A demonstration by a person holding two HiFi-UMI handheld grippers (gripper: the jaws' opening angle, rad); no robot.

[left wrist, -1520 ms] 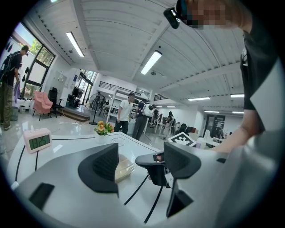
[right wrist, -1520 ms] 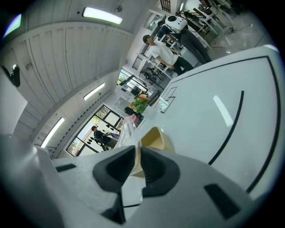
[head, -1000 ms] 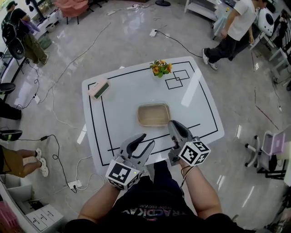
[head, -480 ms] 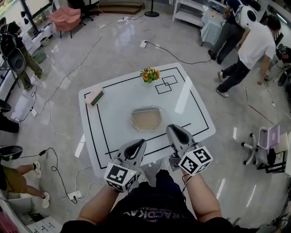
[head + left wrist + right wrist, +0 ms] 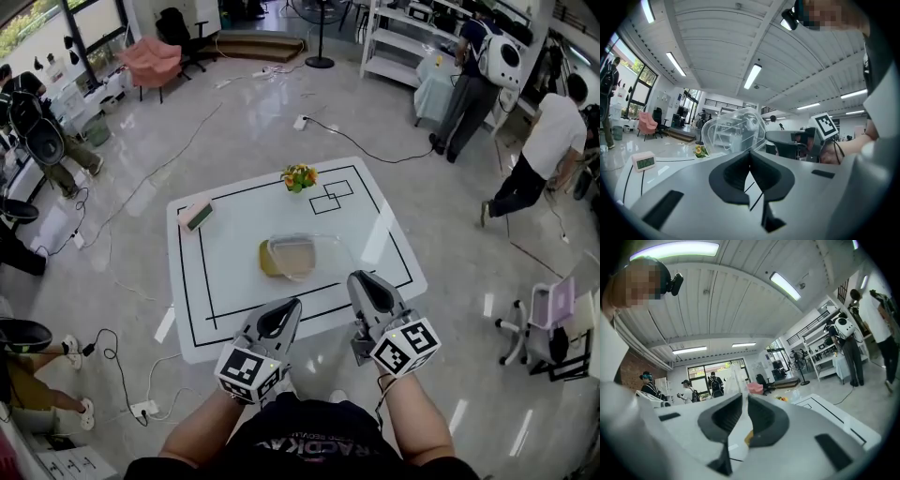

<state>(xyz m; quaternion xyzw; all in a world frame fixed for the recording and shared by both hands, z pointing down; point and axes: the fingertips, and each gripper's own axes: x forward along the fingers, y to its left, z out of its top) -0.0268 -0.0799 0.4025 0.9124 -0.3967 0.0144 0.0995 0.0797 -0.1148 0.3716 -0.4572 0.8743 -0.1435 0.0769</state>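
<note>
A clear plastic container (image 5: 309, 251) hangs over the middle of the white table (image 5: 216, 300), and a yellowish-tan thing (image 5: 268, 261) shows at its left edge. My left gripper (image 5: 284, 307) is at its near side. In the left gripper view my left gripper (image 5: 750, 157) has its jaws together, and the clear container (image 5: 733, 131) rises just past the tips. My right gripper (image 5: 361, 281) is at the container's right corner. In its own view the right gripper (image 5: 744, 401) pinches a thin translucent edge (image 5: 736, 376). The right gripper (image 5: 792, 140) also shows in the left gripper view.
A small flower pot (image 5: 300, 175) stands at the table's far side and a pink-and-green clock (image 5: 195, 216) at its far left. People (image 5: 553, 141) walk at the right, and others stand at the left. Cables cross the floor, and a pink armchair (image 5: 155, 58) sits beyond.
My left gripper went from open around the container to shut. The container has left the table and now shows against the ceiling. The head view has risen, so the table looks smaller.
</note>
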